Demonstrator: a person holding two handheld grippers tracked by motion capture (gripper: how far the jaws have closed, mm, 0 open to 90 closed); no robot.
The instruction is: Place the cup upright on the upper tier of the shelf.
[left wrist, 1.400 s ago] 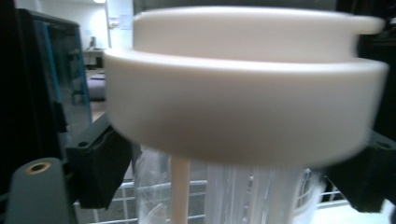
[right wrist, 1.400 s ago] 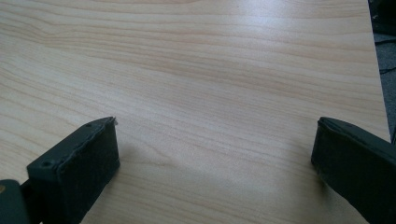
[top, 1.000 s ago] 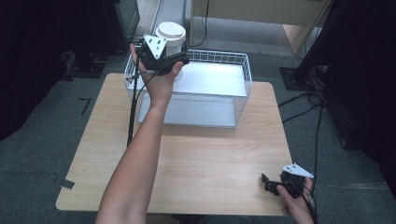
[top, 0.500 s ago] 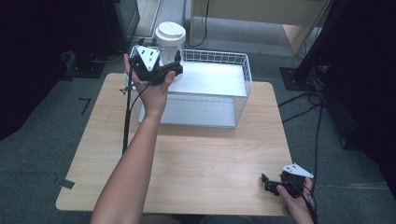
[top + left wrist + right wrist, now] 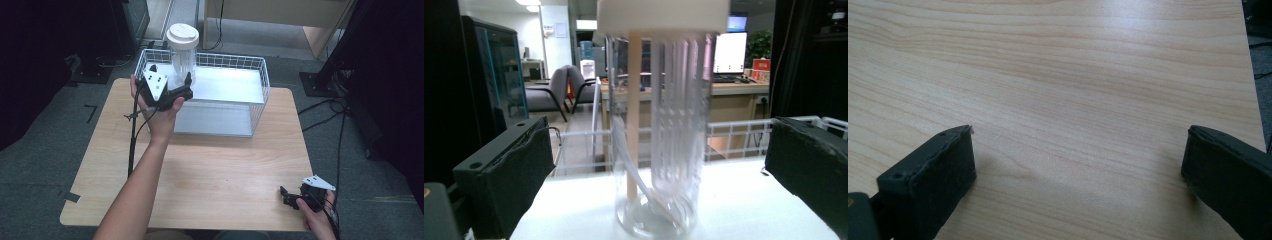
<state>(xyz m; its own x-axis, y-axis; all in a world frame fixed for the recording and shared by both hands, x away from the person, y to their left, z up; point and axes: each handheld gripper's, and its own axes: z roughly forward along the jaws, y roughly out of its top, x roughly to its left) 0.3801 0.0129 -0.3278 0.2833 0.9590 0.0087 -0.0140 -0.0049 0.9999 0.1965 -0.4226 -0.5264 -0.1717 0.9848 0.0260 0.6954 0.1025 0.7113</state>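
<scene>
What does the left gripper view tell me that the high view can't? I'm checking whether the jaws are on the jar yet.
Left gripper view: the clear jar stands between the wide-apart jaws, clear of both, with a beige stick and clear straws inside; an office lies behind. High view: the wooden table, the person's forearm, and the right gripper near the table's front corner. Both: the white-lidded jar standing upright in the white wire basket.

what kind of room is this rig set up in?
Likely an office or lab. Past the clear straw jar in the left gripper view stand office chairs, a desk with a lit monitor, and ceiling lights. The wooden table sits on grey carpet with loose cables.
</scene>
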